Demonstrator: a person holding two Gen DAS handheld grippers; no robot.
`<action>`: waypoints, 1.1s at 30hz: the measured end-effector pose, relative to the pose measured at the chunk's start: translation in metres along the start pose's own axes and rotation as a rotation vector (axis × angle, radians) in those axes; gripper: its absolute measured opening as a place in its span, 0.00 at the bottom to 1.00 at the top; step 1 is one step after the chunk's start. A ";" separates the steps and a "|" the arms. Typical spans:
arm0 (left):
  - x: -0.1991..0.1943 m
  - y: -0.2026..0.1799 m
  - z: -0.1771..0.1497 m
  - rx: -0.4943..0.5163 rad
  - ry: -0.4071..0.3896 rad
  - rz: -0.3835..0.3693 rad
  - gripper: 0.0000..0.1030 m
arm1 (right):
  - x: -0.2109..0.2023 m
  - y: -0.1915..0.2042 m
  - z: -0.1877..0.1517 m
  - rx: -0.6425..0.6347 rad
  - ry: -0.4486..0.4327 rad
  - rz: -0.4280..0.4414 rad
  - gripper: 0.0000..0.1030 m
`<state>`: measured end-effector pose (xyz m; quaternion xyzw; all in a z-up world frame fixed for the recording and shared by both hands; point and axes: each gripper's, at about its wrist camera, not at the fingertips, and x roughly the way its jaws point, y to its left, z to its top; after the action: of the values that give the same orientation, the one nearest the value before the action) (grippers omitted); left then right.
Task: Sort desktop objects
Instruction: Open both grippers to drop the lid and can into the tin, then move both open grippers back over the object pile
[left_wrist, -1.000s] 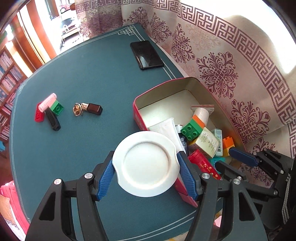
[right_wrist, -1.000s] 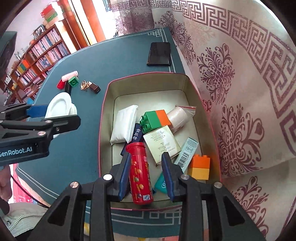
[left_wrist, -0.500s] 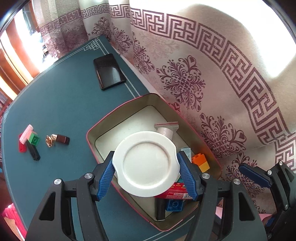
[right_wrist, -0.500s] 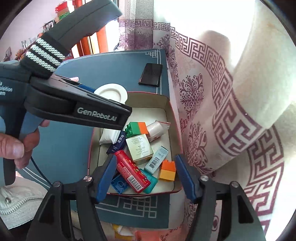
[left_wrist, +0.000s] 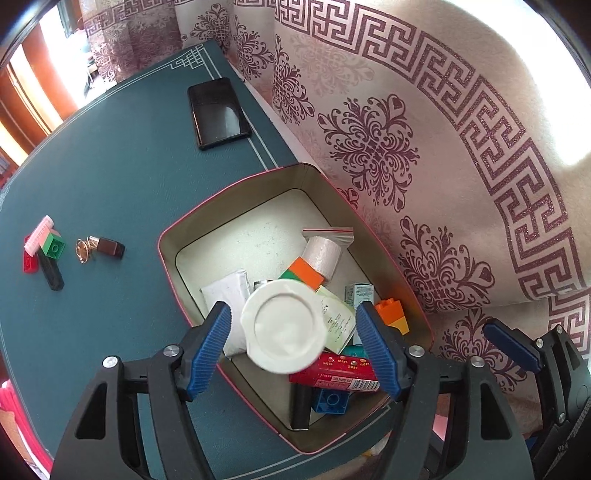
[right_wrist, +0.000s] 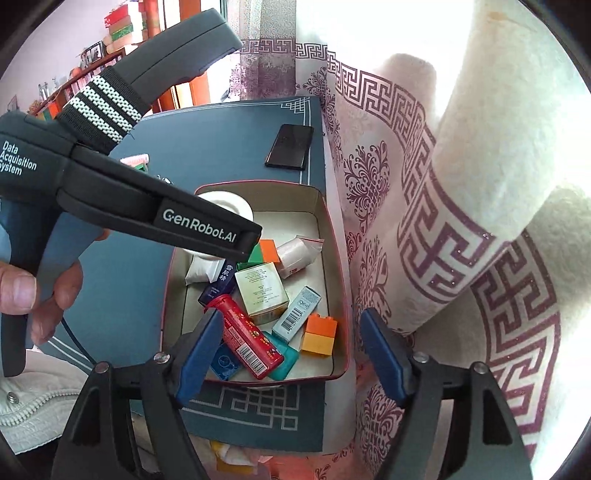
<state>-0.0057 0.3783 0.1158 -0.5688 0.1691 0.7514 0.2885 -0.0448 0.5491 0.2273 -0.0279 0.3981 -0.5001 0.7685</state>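
Observation:
A red-rimmed box (left_wrist: 173, 266) on the green table holds several items: a red tube (right_wrist: 247, 334), bricks, small cartons. A small white plate (left_wrist: 283, 334) lies loose on top of them, between the open jaws of my left gripper (left_wrist: 293, 347), touching neither finger. In the right wrist view the plate (right_wrist: 229, 201) shows partly behind the left gripper's body. My right gripper (right_wrist: 291, 354) is open and empty above the box's near end. On the table left of the box lie a brown keychain (left_wrist: 101, 248) and a cluster of small bricks (left_wrist: 42, 245).
A black phone (left_wrist: 218, 112) lies at the table's far edge. A patterned curtain (left_wrist: 406, 147) hangs close along the right of the box. The left gripper's body (right_wrist: 122, 192) crosses over the box's far left corner.
My left gripper opened and let the white plate fall into the box. My right gripper, which let go of the red tube earlier, stays open and drew back slightly.

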 end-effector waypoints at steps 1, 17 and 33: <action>-0.001 0.001 -0.001 -0.002 -0.002 -0.006 0.83 | 0.002 0.000 0.001 0.000 0.002 0.000 0.77; 0.001 0.010 -0.003 -0.017 -0.001 -0.011 0.87 | 0.013 0.001 0.002 0.036 0.051 -0.012 0.77; -0.013 0.055 -0.015 -0.079 -0.017 0.085 0.87 | 0.032 0.008 0.013 0.100 0.103 0.009 0.77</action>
<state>-0.0270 0.3238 0.1194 -0.5655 0.1611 0.7739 0.2350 -0.0250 0.5237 0.2139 0.0382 0.4117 -0.5166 0.7498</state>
